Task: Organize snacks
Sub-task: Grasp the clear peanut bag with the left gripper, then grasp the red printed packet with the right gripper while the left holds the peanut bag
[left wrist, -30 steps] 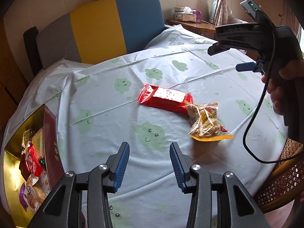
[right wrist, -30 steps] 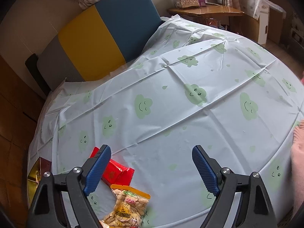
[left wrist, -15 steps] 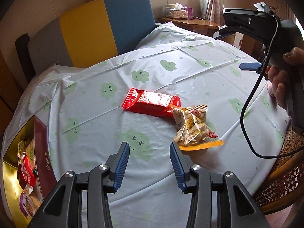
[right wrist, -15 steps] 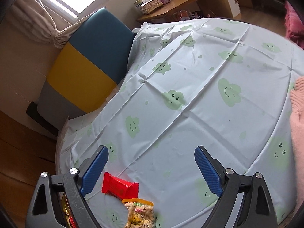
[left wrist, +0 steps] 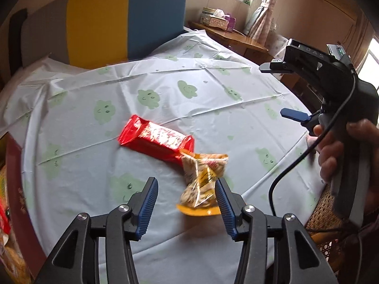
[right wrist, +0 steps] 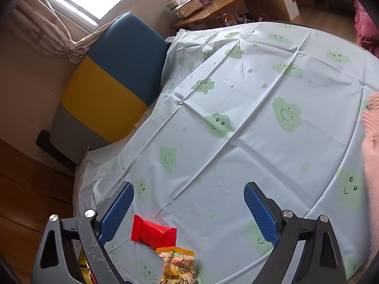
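Observation:
A red snack packet (left wrist: 156, 139) lies on the round table's cloud-print cloth (left wrist: 213, 99). A clear bag of seeds with yellow ends (left wrist: 201, 182) lies touching its right end. My left gripper (left wrist: 187, 203) is open just in front of the seed bag, its right finger beside the bag. My right gripper (right wrist: 189, 210) is open and empty, held high above the table; both packets show at its view's bottom, the red one (right wrist: 152, 233) and the seed bag (right wrist: 177, 267). The right gripper's body (left wrist: 336, 90) shows in the left wrist view.
A dark red box (left wrist: 14, 201) holding several snacks stands at the table's left edge. A grey, yellow and blue chair back (left wrist: 99, 21) stands behind the table. A wooden side table with tissue boxes (right wrist: 189, 7) is beyond. A wicker chair (left wrist: 324, 210) is at right.
My left gripper has moved forward and right, so the seed bag now sits by its right finger. My right gripper has risen and tilted, showing more of the table.

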